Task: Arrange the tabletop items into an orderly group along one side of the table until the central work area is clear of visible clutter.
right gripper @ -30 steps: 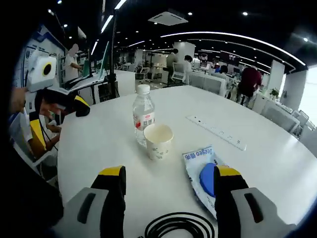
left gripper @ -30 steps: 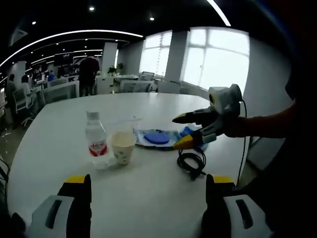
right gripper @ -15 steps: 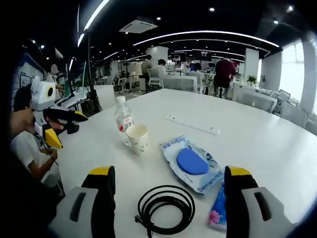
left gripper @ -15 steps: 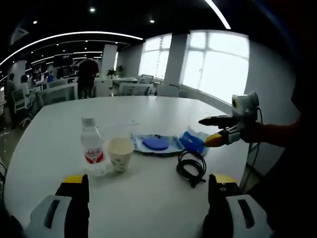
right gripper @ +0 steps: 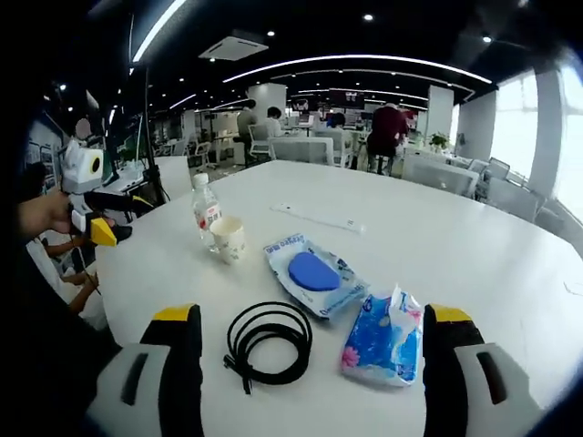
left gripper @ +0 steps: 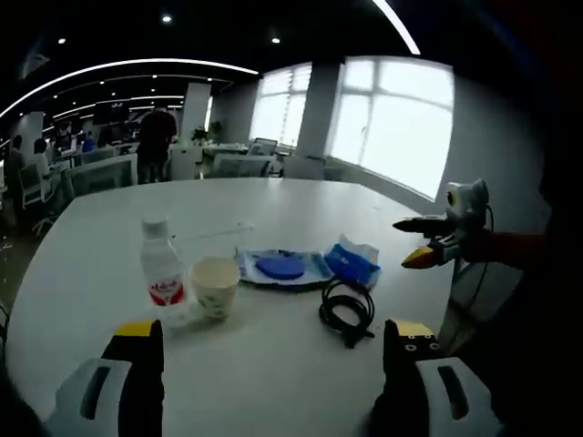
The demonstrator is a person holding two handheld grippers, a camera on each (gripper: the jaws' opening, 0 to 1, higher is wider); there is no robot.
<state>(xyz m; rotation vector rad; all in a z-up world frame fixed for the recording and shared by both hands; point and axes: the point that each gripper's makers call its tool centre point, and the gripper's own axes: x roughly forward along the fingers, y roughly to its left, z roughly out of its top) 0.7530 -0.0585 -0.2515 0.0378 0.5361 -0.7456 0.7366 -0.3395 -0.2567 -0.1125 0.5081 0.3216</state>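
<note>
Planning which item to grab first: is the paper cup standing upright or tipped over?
Upright. The paper cup stands on its base on the white table, open mouth up, beside the water bottle; the left gripper view shows the same.

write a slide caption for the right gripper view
Open hand-held gripper facing a water bottle, paper cup, wipes pack, tissue pack and coiled cable.

One round white table (right gripper: 474, 246) carrying one clear water bottle (right gripper: 205, 211), one paper cup (right gripper: 228, 238), one blue wipes pack (right gripper: 312, 274), one blue tissue packet (right gripper: 383, 339), one coiled black cable (right gripper: 269, 341) and one white power strip (right gripper: 317, 218); two yellow-tipped grippers (right gripper: 310, 350) (left gripper: 270, 355).
</note>
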